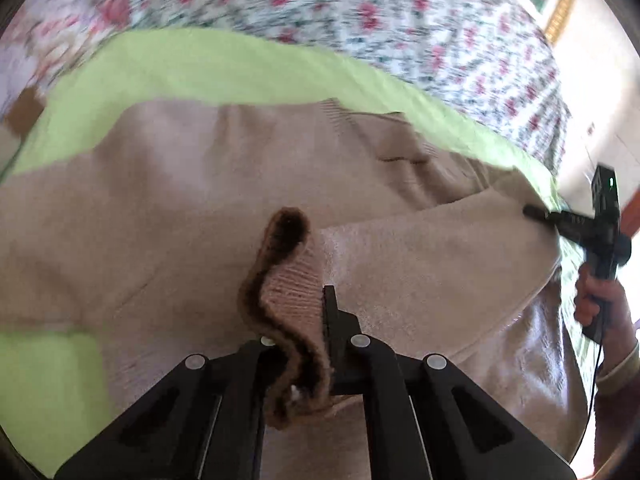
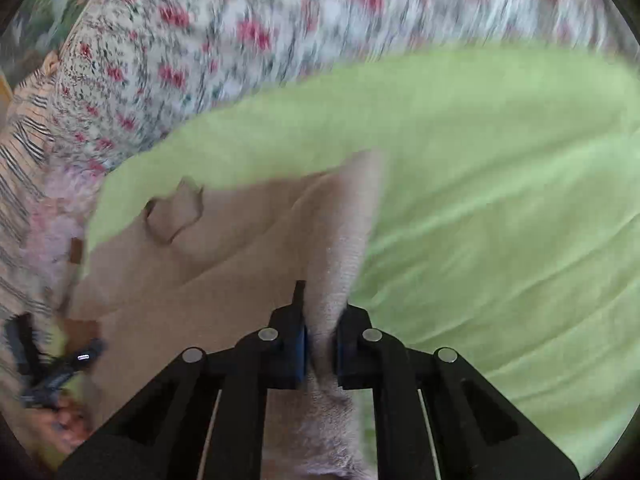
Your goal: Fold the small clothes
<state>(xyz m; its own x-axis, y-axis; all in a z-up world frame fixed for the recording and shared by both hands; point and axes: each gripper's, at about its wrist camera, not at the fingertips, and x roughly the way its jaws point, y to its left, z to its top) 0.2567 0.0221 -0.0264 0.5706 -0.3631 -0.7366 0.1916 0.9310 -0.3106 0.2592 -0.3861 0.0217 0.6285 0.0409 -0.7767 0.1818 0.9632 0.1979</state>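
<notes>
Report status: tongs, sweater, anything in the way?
Left tongs shut on sweater cuff. Right tongs shut on sweater edge. Sweater lies on green sheet. Nothing in the way.

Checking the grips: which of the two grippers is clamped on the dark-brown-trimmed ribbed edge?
The left gripper: it pinches the beige knit garment's dark-trimmed ribbed edge. The right gripper holds plain beige fabric.

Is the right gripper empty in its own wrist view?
No: the right gripper is shut on a fold of the beige sweater, which lies on the green cloth.
</notes>
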